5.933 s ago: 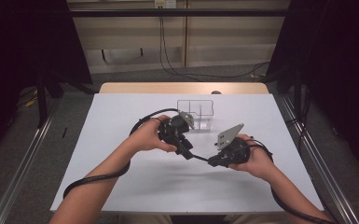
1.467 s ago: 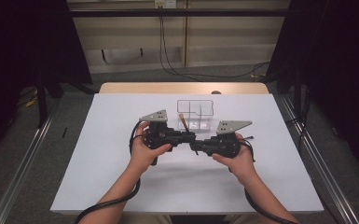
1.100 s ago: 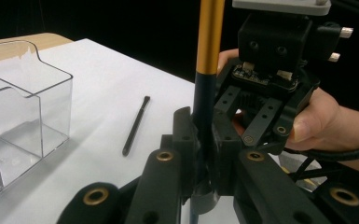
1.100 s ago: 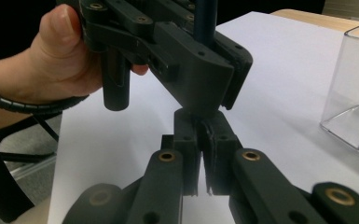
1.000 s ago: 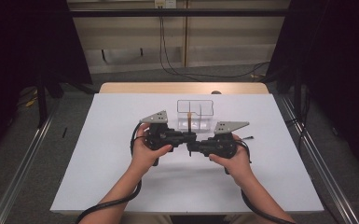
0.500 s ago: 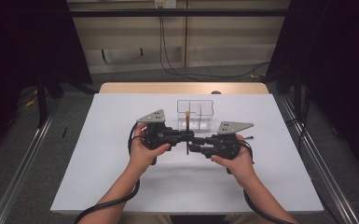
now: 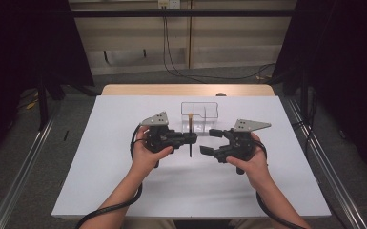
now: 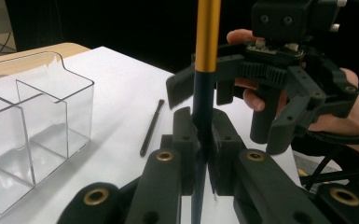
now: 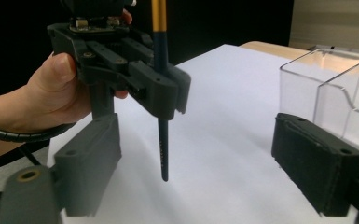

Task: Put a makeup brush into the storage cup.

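Note:
A slim brush [image 7: 190,122] with a dark blue shaft and a gold upper part [image 8: 207,37] stands upright above the white table [image 7: 105,157]. My left gripper [image 7: 193,138] is shut on its shaft [image 8: 200,126], and the lower tip [image 9: 164,175] hangs just off the table. My right gripper [image 7: 207,141] sits a little to the right of the brush. Its jaws have just been opening and stand wide [image 9: 200,149], with nothing between them. The left gripper [image 9: 168,88] and its hand face it.
A clear plastic box [image 7: 200,112] with several compartments stands just behind the grippers [image 8: 32,135] [image 9: 326,84]. A thin dark line [image 8: 151,126], either a rod or a shadow, lies on the table beside it. White table lies in front and to both sides.
The right gripper's jaws have parted and drawn slightly right, away from the brush. The left gripper keeps the brush upright in the same place.

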Action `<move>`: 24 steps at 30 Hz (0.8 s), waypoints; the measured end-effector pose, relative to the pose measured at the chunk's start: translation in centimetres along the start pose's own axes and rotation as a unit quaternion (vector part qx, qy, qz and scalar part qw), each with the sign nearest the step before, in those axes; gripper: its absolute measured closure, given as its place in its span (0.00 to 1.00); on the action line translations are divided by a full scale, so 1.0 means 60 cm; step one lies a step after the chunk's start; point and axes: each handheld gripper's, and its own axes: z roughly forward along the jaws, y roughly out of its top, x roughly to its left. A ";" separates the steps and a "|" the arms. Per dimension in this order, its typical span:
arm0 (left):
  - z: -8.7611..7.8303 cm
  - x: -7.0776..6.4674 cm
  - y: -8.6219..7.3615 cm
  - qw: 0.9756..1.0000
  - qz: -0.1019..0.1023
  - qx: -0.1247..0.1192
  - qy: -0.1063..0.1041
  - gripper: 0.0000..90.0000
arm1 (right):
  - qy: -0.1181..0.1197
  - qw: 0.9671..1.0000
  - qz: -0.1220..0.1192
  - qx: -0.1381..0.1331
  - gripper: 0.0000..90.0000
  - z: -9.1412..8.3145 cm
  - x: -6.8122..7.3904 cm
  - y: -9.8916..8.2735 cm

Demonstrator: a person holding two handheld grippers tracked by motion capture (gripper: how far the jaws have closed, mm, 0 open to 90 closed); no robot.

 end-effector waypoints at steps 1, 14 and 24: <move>0.000 0.001 0.000 1.000 0.001 0.000 0.000 0.93 | -0.004 1.000 -0.002 -0.004 0.14 -0.002 -0.001 0.002; 0.002 0.001 -0.002 1.000 0.005 0.002 0.005 0.92 | -0.008 1.000 -0.008 -0.017 0.12 -0.009 -0.004 0.020; 0.003 0.000 -0.002 1.000 0.007 0.004 0.005 0.92 | -0.004 1.000 -0.013 -0.021 0.11 -0.005 0.000 0.035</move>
